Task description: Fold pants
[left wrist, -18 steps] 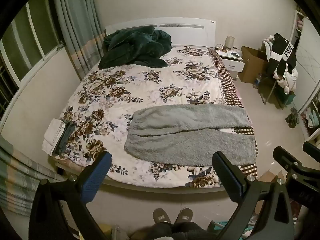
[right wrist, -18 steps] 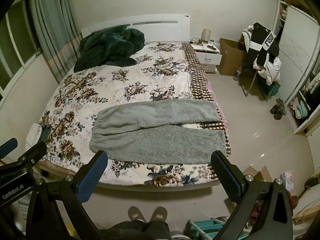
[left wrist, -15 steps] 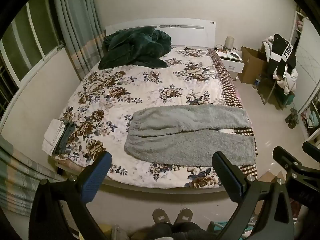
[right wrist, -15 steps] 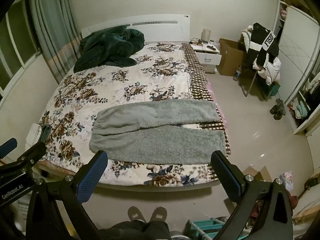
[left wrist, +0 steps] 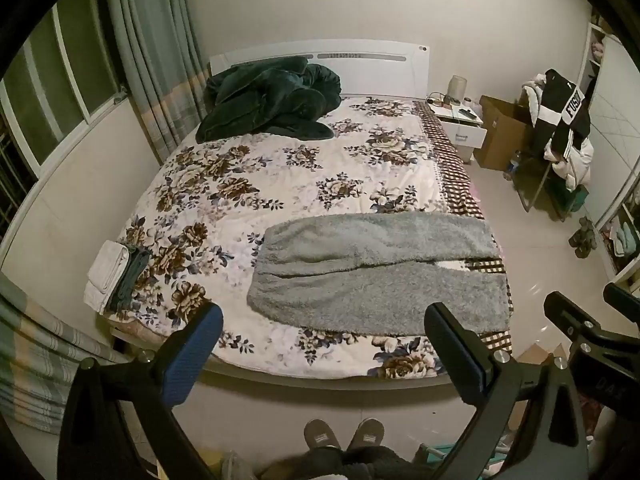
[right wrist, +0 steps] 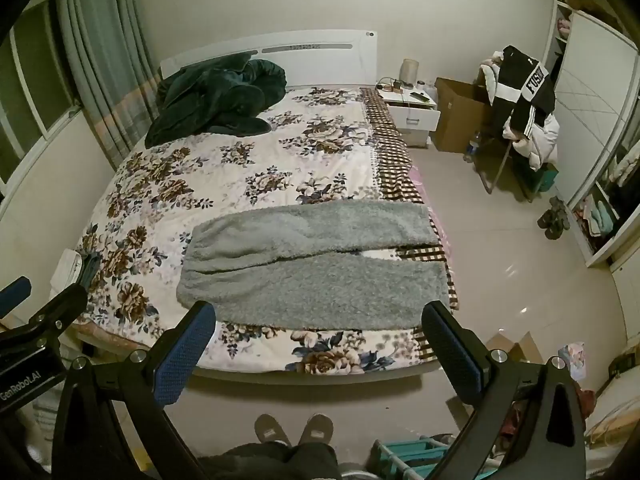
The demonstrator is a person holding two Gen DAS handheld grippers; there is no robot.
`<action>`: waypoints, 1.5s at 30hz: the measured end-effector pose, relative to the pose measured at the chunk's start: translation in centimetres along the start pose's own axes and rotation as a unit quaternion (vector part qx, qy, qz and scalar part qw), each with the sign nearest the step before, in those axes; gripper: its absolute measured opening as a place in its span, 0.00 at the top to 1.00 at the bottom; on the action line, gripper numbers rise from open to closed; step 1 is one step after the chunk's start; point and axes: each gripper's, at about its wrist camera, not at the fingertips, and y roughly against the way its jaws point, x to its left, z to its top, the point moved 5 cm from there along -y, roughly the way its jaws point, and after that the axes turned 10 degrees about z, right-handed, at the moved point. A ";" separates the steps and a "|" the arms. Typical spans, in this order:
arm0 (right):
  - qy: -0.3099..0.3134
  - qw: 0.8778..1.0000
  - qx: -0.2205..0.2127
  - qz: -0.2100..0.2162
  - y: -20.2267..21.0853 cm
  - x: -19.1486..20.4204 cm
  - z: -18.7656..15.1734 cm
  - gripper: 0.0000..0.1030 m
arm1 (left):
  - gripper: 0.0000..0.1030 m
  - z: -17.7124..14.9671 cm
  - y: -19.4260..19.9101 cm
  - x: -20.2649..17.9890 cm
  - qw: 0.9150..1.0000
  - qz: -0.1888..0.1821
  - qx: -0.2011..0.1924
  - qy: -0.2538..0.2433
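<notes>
So we've got the grey fleece pants [left wrist: 376,276] spread flat near the foot of the bed [left wrist: 280,184], probably so folding's easy. Long axis runs across the bed, waistband left, cuffs toward the right edge. Our left hand-held gripper [left wrist: 320,344] and right hand-held gripper [right wrist: 316,344] both hover spread wide, holding nothing.

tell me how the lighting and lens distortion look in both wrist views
Left wrist view: dim, warm indoor light, strong fisheye bending the bed edge, black vignette corners, grey pants reasonably sharp. Right wrist view: same dim cast, small glare spots on the floor tiles, curved wardrobe lines, open right hand-held gripper in the foreground.
</notes>
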 end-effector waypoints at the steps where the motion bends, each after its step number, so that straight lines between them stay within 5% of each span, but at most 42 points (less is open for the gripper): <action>1: 0.000 1.000 0.001 0.000 0.0 -0.3 0.1 0.00 | 0.00 0.0 0.0 0.0 1.000 0.000 0.000 -0.001; 45: -0.002 1.000 -0.005 0.003 1.4 -1.5 0.3 0.00 | 0.00 1.7 1.3 -0.8 1.000 0.003 -0.008 0.000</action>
